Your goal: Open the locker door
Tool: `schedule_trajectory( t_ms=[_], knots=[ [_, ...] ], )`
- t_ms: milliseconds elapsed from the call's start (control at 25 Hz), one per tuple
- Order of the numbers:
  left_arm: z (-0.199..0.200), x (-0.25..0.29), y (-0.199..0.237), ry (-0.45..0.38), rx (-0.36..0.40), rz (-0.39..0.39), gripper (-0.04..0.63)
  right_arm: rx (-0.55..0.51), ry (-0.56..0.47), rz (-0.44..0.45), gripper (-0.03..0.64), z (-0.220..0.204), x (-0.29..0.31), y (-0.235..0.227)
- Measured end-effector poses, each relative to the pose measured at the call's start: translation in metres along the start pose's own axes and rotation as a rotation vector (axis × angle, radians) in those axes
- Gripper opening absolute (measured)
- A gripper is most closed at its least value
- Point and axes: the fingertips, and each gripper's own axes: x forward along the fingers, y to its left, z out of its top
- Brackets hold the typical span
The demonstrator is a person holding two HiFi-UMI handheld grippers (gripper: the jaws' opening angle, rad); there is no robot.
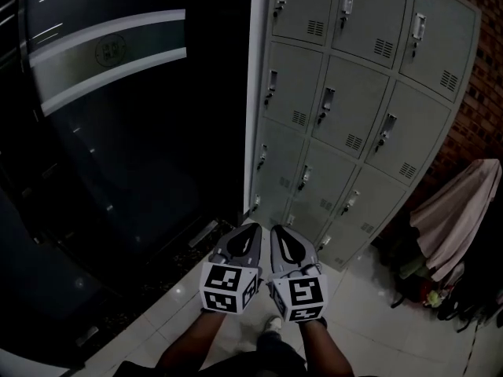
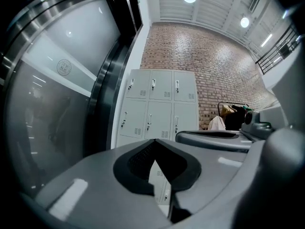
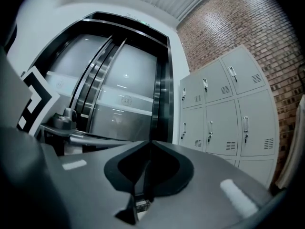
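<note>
**Q:** How do the jaws stand?

**A:** Left gripper [image 2: 153, 142]: jaws pressed together at the tips, pinching nothing. Right gripper [image 3: 150, 143]: likewise closed on nothing. In the head view the two sit side by side at lower centre, marker cubes toward the camera, both pointing at the lockers.

**Q:** Where is the task's thing?

**A:** The bank of lockers [image 1: 346, 108] fills the upper right of the head view. It is well apart from both grippers, with bare tiled floor [image 1: 189, 305] between. No door is touched.

**Q:** Which step is in hand?

**A:** Judged as the approach; nothing shows which door is meant. The next move calls for closing the distance and settling on one door. One gripper's jaws must then spread, close around that door's handle, and pull outward.

**Q:** How do the doors look?

**A:** Pale grey metal in three columns, all shut and flush. Each door [image 1: 354, 93] carries a small upright handle [image 1: 326, 100] near its left edge and vent slots [image 1: 355, 141] at lower right. The hinges are therefore probably on the right, so a door should swing out toward the brick wall [image 1: 481, 108]. A dark glass door [image 1: 118, 155] occupies the left of the frame. A pinkish cloth [image 1: 460, 210] hangs at lower right, beside the bottom lockers.
</note>
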Motion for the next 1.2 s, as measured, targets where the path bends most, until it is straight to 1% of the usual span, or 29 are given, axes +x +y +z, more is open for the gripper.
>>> schedule_trajectory(
  t_ms=[280,640,960,1200],
  knots=[
    [-0.005,0.049,0.028,0.009,0.005,0.021,0.005,0.003,-0.018,0.013,0.0,-0.007,0.05,-0.03],
    [0.016,0.156,0.065,0.001,0.035,0.032,0.005,0.004,-0.059,0.048,0.0,-0.003,0.146,-0.093],
    [0.029,0.248,0.088,0.011,0.056,0.03,0.005,0.008,-0.055,0.067,0.0,-0.007,0.218,-0.151],
    [0.027,0.301,0.099,0.032,0.045,0.037,0.005,0.029,-0.041,0.078,0.0,-0.016,0.258,-0.187]
  ],
)
